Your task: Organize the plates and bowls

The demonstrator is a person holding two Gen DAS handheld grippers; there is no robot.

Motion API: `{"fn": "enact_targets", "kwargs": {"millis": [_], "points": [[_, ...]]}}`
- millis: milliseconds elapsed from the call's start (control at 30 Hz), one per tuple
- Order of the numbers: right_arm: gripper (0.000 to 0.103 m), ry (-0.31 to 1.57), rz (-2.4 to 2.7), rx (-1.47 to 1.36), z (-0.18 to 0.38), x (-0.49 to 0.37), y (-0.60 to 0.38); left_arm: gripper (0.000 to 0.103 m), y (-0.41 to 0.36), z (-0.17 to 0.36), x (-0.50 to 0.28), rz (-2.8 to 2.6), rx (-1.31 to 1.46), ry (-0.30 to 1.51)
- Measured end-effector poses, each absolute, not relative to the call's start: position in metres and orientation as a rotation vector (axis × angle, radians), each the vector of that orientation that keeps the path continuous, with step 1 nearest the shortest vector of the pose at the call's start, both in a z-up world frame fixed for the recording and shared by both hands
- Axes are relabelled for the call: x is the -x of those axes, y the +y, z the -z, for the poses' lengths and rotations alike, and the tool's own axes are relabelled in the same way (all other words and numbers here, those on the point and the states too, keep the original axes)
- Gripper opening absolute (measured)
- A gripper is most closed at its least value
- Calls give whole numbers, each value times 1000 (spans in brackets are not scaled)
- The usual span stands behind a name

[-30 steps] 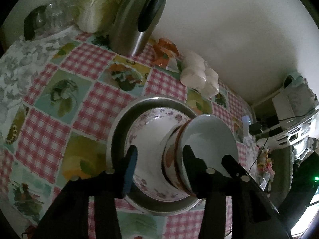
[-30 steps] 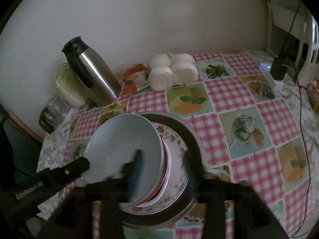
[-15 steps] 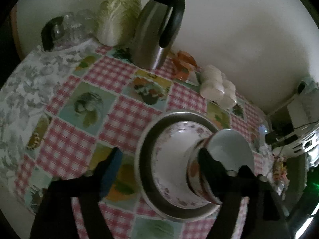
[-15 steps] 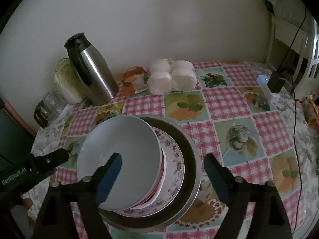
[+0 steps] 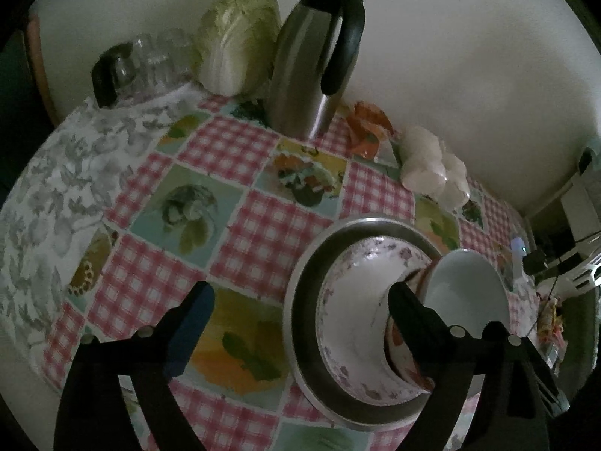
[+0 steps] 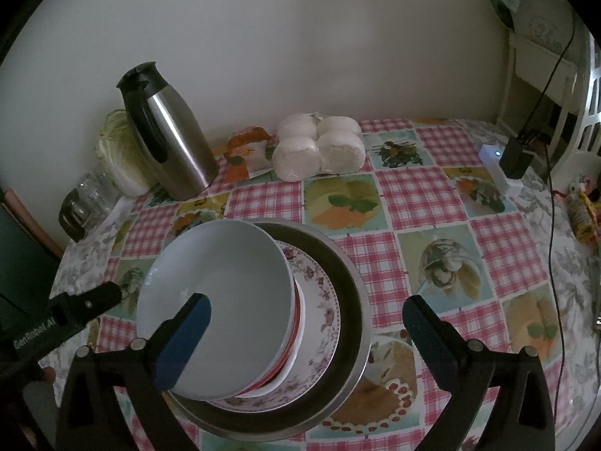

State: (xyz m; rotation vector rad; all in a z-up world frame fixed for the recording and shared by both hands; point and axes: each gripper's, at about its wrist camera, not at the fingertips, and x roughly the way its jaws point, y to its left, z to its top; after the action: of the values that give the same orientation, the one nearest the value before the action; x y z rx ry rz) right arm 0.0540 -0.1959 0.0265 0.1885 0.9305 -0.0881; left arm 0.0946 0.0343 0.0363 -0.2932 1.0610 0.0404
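Note:
A stack stands on the checked tablecloth: a metal pan (image 6: 349, 285) (image 5: 304, 282) at the bottom, a flowered plate (image 6: 323, 297) (image 5: 349, 300) in it, then red-rimmed bowls topped by a white bowl (image 6: 221, 285) (image 5: 465, 293). My right gripper (image 6: 306, 319) hangs over the stack, jaws opening wide, pads touching nothing. My left gripper (image 5: 300, 300) is at the stack's left side, jaws also opening, one finger (image 5: 409, 312) in front of the bowls, nothing pressed between the pads. The left gripper's finger (image 6: 90, 300) shows in the right wrist view.
At the back by the wall stand a steel thermos jug (image 6: 169, 139) (image 5: 315, 64), a cabbage (image 5: 236, 37), glass jars (image 5: 142, 64), an orange packet (image 6: 248, 146) and wrapped white buns (image 6: 319, 146). A white charger with a cable (image 6: 503, 169) lies at the right.
Both grippers have opened from half shut to wide, letting go of the bowl stack, which stays in the pan. The left wrist view has tilted up, showing more of the back wall.

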Motion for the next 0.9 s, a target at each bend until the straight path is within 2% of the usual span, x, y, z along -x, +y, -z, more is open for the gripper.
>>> {"fn": "enact_targets", "kwargs": {"millis": [133,900], "points": [[103,931,85,-177,-28,-53,-196,103,34,-38,-94,-57,279,1040],[103,859,120,-70,-45,-14,-194,103,31,-60,-49,-47,222,868]]}}
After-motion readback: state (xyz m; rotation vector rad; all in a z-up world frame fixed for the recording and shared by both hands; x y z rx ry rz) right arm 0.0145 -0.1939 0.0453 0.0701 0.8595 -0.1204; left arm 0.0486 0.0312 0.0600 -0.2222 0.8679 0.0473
